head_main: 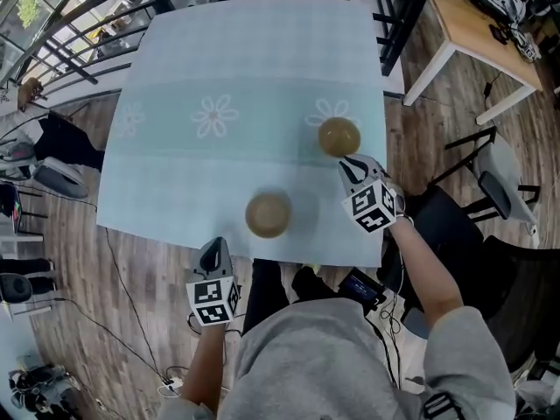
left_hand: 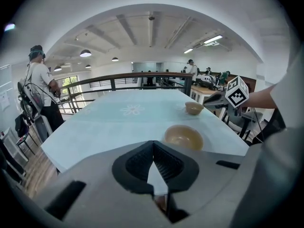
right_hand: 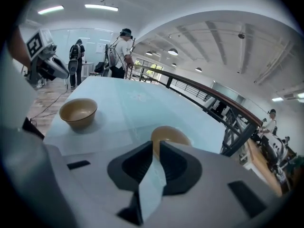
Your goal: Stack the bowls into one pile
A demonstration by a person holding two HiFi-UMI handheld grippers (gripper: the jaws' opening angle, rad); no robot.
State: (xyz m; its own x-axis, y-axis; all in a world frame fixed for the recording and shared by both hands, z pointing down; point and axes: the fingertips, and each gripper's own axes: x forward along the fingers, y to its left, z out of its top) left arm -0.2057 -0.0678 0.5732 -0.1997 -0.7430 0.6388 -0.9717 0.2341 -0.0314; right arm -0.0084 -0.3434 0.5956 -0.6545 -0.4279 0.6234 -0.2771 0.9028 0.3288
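Note:
Two tan bowls stand apart on the pale blue tablecloth (head_main: 254,68). The near bowl (head_main: 269,214) (left_hand: 184,137) (right_hand: 78,111) sits close to the front edge. The far bowl (head_main: 338,136) (left_hand: 194,108) (right_hand: 170,135) is at the right side. My left gripper (head_main: 213,250) (left_hand: 153,147) hovers at the front table edge, left of the near bowl, its jaws shut and empty. My right gripper (head_main: 351,163) (right_hand: 156,147) points at the far bowl from just in front of it. Its jaws stand a narrow gap apart with nothing between them.
A dark railing (head_main: 105,11) runs behind the table. A wooden table (head_main: 477,24) and black chairs (head_main: 494,195) stand to the right. Cables lie on the wood floor (head_main: 131,322). A person (left_hand: 40,87) stands past the table's left side.

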